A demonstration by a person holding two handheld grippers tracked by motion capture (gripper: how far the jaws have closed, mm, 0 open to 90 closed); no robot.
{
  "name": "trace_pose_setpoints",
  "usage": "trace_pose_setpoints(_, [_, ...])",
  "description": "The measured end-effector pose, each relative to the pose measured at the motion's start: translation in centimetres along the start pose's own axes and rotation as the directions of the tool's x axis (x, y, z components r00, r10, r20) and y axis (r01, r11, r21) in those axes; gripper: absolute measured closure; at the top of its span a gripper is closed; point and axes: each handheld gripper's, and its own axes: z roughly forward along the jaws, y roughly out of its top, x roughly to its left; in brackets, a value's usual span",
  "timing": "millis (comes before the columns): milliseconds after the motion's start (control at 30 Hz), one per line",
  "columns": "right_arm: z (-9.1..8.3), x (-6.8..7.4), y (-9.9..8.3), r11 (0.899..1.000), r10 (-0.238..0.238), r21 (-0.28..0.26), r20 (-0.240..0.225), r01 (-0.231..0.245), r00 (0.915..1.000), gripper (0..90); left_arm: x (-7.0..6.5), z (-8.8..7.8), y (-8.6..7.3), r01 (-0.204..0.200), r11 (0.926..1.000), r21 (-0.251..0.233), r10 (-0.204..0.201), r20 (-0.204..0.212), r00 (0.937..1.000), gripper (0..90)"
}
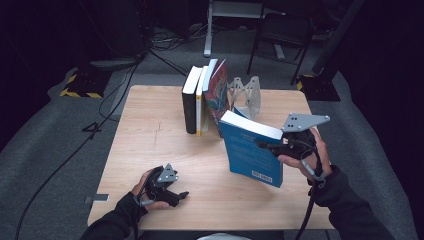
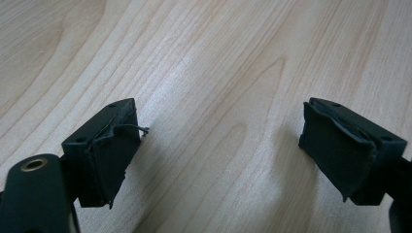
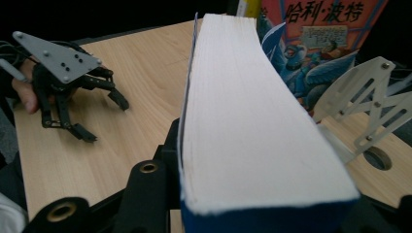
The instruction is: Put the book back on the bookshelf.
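Between the jaws of the right gripper a thick blue book was pinched by its page block, and it hung above the table, clear of the wood, near the right edge. From the high view the blue cover faced the camera, with a white label at its low corner, and the book leaned a little to the right. The right gripper view gave what the high view could not: the white fore-edge of the pages ran away from the camera, and the black jaws pressed on both covers at the bottom. Behind it in that view stood a colourful book with Chinese letters on the cover, and beside it a white metal bookend. The high view showed this colourful book leaning in a row with a black book and a yellow-spined book at the far middle of the table. The left gripper rested low on the table near the front left, well apart from the blue book. Its own view showed the two pads spread wide with bare wood between them, holding nothing.
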Motion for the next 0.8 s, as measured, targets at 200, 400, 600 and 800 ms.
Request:
trace_pose_setpoints(200, [0.0,-1.4,0.8,1.000,0.008,-0.006,0.055,-0.007,0.9985,60.2,0.0,0.0,0.0,0.001,1.0000,-0.001,-0.001,0.000,1.0000,14.5])
trace_pose_setpoints(400, [0.4,-3.0,1.7,0.999,0.042,-0.024,0.104,-0.040,0.9937,60.1,0.0,0.0,0.0,0.003,1.0000,-0.002,-0.003,-0.004,1.0000,14.5])
trace_pose_setpoints(600, [1.3,-4.8,2.6,0.996,0.082,-0.042,0.173,-0.076,0.9815,60.1,0.0,0.0,0.0,0.004,1.0000,-0.002,-0.004,-0.005,1.0000,14.5])
trace_pose_setpoints(800, [2.2,-6.1,3.1,0.993,0.115,-0.058,0.212,-0.105,0.9704,60.1,0.0,0.0,0.0,0.004,1.0000,-0.002,-0.004,-0.005,1.0000,14.4])
